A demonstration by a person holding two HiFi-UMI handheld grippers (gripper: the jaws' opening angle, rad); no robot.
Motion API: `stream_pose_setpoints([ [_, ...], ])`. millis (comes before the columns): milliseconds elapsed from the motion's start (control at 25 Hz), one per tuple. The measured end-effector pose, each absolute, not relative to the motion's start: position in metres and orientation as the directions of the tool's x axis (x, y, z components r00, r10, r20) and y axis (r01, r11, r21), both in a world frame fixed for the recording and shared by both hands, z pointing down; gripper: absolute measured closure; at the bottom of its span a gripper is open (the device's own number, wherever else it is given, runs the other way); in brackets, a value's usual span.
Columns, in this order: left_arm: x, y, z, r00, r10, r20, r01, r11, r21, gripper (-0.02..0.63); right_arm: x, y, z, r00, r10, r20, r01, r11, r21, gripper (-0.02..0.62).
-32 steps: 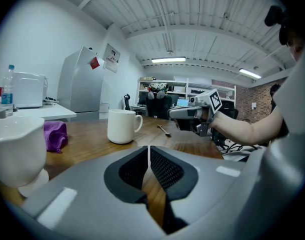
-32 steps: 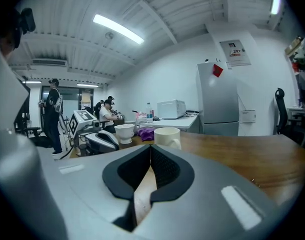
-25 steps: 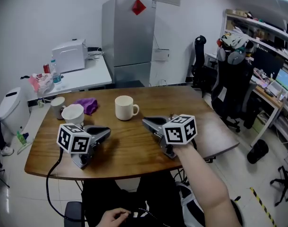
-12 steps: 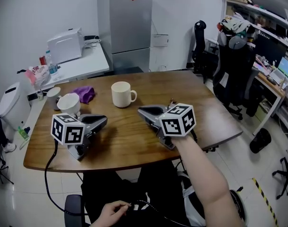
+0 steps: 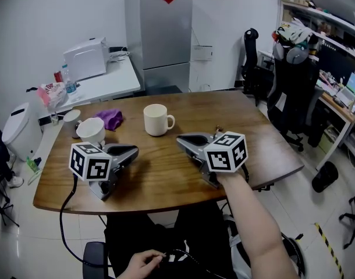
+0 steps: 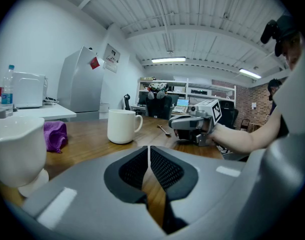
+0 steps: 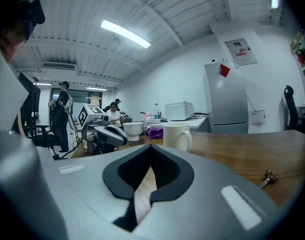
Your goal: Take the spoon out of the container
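1. Both clenched shut, empty: grey left gripper (image 5: 133, 151) front-left of the white ceramic mug (image 5: 156, 120), grey right gripper (image 5: 181, 142) front-right of it.
2. Small metal spoon (image 6: 163, 129) outside the mug, to its right, flat on brown wooden table (image 5: 160, 182).

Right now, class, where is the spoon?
In the head view the spoon lies on the table, right of the mug and just beyond the right gripper.
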State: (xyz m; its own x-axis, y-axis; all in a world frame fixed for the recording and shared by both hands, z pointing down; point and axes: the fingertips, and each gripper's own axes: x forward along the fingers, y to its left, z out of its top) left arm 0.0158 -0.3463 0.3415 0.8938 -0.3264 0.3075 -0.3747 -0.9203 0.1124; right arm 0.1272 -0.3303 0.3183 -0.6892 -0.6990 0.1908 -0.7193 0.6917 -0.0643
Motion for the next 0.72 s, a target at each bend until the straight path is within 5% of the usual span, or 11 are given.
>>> stream_pose_setpoints([
  [720, 0.0209, -0.3452, 0.3452, 0.895, -0.32, 0.31, -0.37, -0.921, 0.117, 0.583, 0.132, -0.328, 0.3221, -0.686, -0.701, 0.196, -0.722, 0.688, -0.069, 0.594],
])
